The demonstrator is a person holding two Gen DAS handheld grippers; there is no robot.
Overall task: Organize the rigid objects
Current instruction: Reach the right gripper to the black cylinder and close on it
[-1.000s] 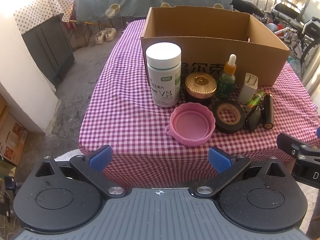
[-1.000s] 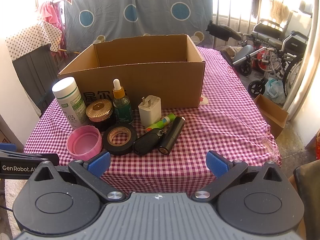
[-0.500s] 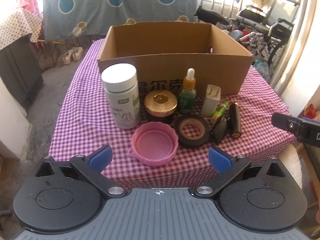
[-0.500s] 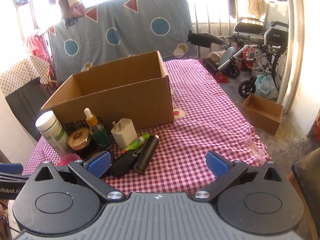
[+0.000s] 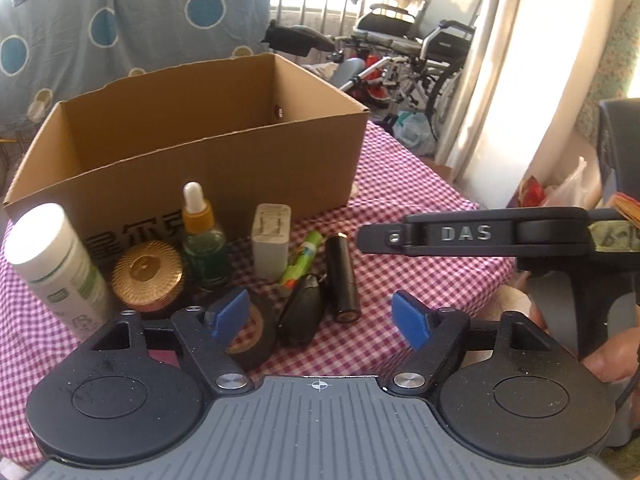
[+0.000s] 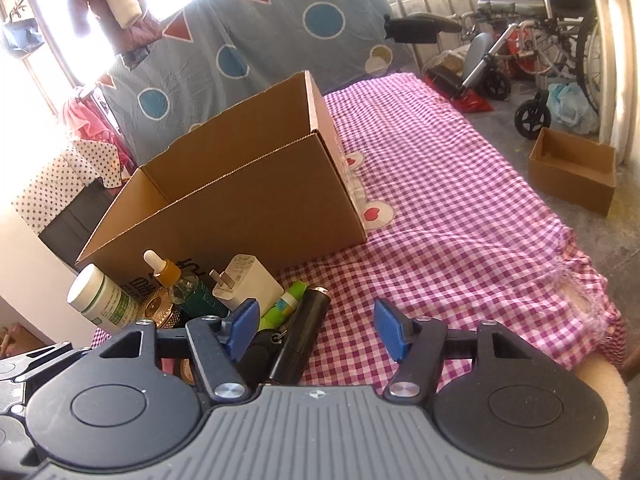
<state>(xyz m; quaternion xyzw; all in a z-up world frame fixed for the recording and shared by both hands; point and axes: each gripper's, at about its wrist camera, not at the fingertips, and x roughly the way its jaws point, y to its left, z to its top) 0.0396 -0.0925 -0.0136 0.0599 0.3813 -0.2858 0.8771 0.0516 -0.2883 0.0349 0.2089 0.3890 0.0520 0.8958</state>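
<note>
An open cardboard box (image 5: 224,168) (image 6: 248,208) stands on the pink checked tablecloth (image 6: 460,208). In front of it sit a white bottle (image 5: 52,268), a gold-lidded jar (image 5: 146,276), a dropper bottle (image 5: 200,236), a white charger (image 5: 271,240), a green tube (image 5: 302,258), a black cylinder (image 5: 342,280), a black key fob (image 5: 302,316) and a black tape roll (image 5: 256,340). My left gripper (image 5: 320,318) hovers near the fob and cylinder, jaws closing, nothing between the pads. My right gripper (image 6: 316,332) hangs beside the black cylinder (image 6: 304,336), jaws also closing on nothing.
The right gripper shows side-on at the right of the left wrist view, a hand (image 5: 612,360) on its handle. A wheelchair (image 6: 540,40) and a small cardboard box (image 6: 572,176) stand on the floor beyond the table's right edge. A blue patterned cloth (image 6: 260,48) hangs behind.
Both grippers have swung right and come closer to the row of objects. Both pairs of jaws have narrowed. The pink lid has slipped under the left gripper's body.
</note>
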